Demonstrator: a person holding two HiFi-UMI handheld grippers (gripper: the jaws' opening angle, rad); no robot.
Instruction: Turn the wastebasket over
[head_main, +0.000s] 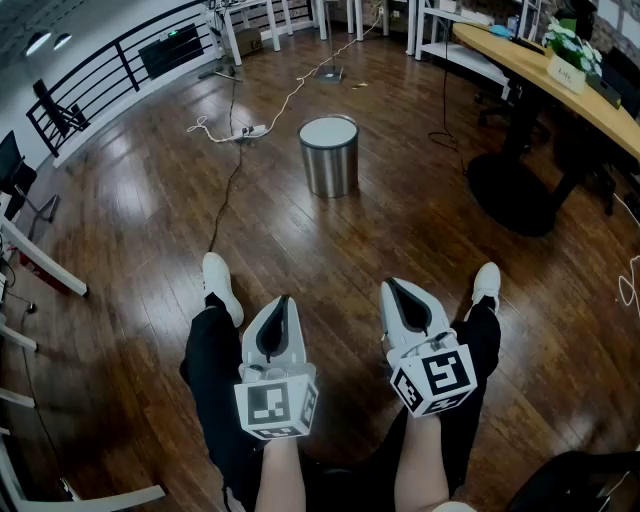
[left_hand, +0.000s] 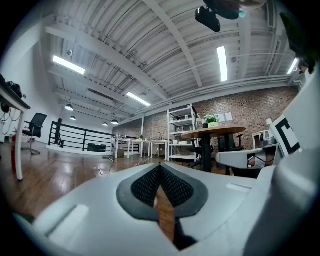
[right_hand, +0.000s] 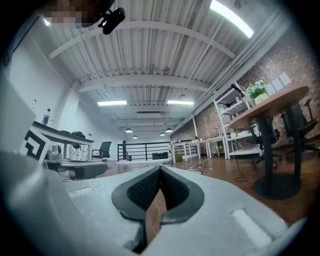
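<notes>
Floor (head_main: 130, 250): dark glossy wood planks
Railing (head_main: 105, 62): black, far left
Wall (left_hand: 240, 107): red brick
Light (left_hand: 222, 62): strip lamps overhead
Table (head_main: 530, 66): curved wood, right

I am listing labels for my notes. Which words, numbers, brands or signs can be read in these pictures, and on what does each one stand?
No text can be read in any view.
White planter box on the curved desk: dark marks, too small to read.
Left gripper and right gripper: black square markers only, no letters.
Wastebasket: no label shows.
</notes>
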